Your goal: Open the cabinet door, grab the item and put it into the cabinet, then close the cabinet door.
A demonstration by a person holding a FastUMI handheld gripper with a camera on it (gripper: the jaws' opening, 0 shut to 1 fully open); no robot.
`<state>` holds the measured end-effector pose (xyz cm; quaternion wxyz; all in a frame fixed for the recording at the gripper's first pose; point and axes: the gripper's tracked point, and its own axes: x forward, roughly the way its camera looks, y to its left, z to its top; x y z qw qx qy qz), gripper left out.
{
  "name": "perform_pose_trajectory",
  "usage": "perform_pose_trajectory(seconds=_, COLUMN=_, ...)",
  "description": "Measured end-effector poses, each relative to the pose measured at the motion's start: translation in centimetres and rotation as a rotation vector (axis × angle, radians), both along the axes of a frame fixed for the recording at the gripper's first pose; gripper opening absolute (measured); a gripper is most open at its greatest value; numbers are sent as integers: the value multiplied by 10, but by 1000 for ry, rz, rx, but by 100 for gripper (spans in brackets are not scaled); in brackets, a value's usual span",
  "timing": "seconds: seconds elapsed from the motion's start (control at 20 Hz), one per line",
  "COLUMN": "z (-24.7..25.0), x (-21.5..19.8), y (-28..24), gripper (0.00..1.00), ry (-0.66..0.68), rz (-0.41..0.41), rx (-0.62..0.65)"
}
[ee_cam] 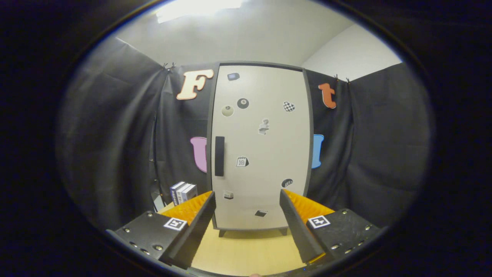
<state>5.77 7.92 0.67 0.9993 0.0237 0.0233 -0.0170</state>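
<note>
Currently cabinet door (pixel 265 146) sits flush shut, dark handle (pixel 219 156) on its left edge, stickers across the front. Small boxes (pixel 183 192), likely the item, stand on the wooden table (pixel 246 252) just left of the cabinet, beyond the left finger. Gripper (pixel 246 209) spread wide, holding nothing, facing door w/ gap between. Fits either pre-opening or post-closing; boxes outside suggest the former, not settled.

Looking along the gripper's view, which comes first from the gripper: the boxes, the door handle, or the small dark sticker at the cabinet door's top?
From the hand-held gripper, fingers open:
1. Boxes, just beyond the left finger, beside the cabinet.
2. Door handle, halfway up the door's left edge.
3. Dark sticker, at the top of the door.
</note>
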Motion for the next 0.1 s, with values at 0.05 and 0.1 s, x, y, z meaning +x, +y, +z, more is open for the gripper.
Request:
perform_pose_trajectory(seconds=0.05, z=0, x=-6, y=0, gripper=99, ry=-2, rz=0, rx=5)
perform_pose_trajectory(seconds=0.1, z=2, x=-11, y=-1, gripper=99, ry=-6, rz=-5, rx=5)
